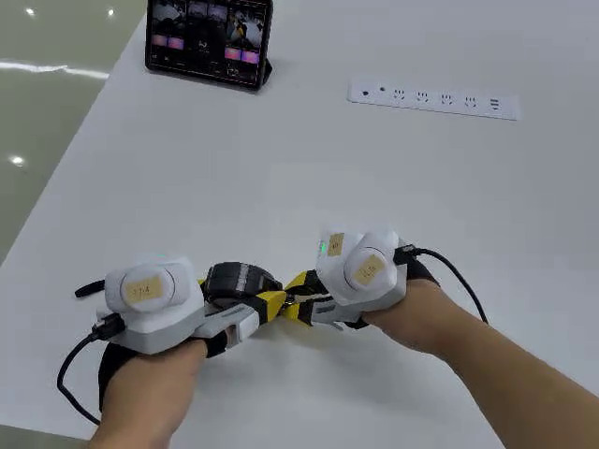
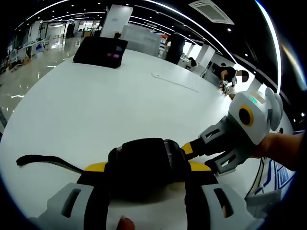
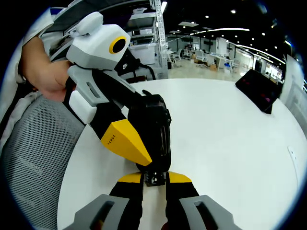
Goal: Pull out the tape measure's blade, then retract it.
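The black tape measure (image 1: 241, 279) lies on the white table (image 1: 281, 168), close to its near edge. My left gripper (image 1: 251, 297) is shut on its case, and in the left gripper view the yellow pads (image 2: 96, 166) press both sides of the case (image 2: 144, 163). My right gripper (image 1: 298, 299) meets it from the right. In the right gripper view it (image 3: 154, 181) is shut on the small blade hook (image 3: 154, 178) at the case's mouth. No length of blade shows between the hook and the case (image 3: 156, 127).
A tablet (image 1: 209, 37) stands at the far left of the table and a white power strip (image 1: 432, 99) lies at the far right. The tape measure's black wrist strap (image 2: 43, 162) trails on the table. A mesh chair (image 3: 33, 153) sits by the near edge.
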{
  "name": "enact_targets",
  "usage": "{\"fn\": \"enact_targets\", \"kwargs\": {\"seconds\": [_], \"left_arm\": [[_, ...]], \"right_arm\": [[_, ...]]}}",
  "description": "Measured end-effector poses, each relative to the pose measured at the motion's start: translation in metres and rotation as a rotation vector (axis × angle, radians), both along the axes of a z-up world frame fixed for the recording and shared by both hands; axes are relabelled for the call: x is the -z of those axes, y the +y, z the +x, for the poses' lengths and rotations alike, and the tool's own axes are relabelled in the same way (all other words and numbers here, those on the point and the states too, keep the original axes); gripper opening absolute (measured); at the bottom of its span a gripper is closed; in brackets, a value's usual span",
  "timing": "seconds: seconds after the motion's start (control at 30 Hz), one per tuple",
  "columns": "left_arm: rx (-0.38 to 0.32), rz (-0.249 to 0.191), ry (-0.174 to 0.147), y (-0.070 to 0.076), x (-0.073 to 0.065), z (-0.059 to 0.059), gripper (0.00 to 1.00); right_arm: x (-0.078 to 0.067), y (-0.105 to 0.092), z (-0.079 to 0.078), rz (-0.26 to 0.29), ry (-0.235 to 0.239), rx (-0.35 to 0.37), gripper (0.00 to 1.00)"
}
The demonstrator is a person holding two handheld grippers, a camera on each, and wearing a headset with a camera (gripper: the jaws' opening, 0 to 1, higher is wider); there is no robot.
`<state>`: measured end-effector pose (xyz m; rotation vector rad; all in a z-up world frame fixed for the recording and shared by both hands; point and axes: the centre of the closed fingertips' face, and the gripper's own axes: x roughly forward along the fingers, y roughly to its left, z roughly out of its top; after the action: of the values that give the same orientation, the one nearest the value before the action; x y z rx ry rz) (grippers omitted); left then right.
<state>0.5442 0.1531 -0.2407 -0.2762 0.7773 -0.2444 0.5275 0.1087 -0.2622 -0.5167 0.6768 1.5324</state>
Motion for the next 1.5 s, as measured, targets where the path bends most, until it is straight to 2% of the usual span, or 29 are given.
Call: {"fn": "enact_targets", "kwargs": {"seconds": [0.1,0.37,0.73,0.8,0.87,0.97,1.23,1.5], "left_arm": [[-0.002,0.005,0.003,0.000,0.000,0.000,0.60],[0.008,0.005,0.012,-0.001,0.000,0.000,0.60],[0.027,0.023,-0.007,-0.001,-0.003,0.000,0.61],[0.034,0.026,-0.013,-0.001,-0.004,-0.001,0.62],[0.048,0.030,-0.015,-0.002,-0.003,-0.001,0.65],[0.053,0.020,-0.014,-0.003,-0.003,-0.001,0.67],[0.063,0.035,-0.023,-0.004,-0.005,-0.001,0.69],[0.105,0.054,-0.054,-0.005,-0.011,-0.003,0.72]], "right_arm": [[-0.001,0.000,-0.001,0.005,0.013,0.005,0.21],[-0.003,0.000,0.001,0.005,0.008,0.011,0.22],[-0.005,-0.008,0.002,0.004,0.007,0.039,0.25],[-0.006,-0.008,0.003,0.005,0.008,0.045,0.26],[-0.008,-0.008,0.001,0.016,0.035,0.054,0.28],[-0.008,-0.009,0.000,0.012,0.027,0.051,0.29],[-0.009,-0.012,-0.001,0.012,0.027,0.054,0.30],[-0.012,-0.025,-0.003,0.022,0.031,0.095,0.33]]}}
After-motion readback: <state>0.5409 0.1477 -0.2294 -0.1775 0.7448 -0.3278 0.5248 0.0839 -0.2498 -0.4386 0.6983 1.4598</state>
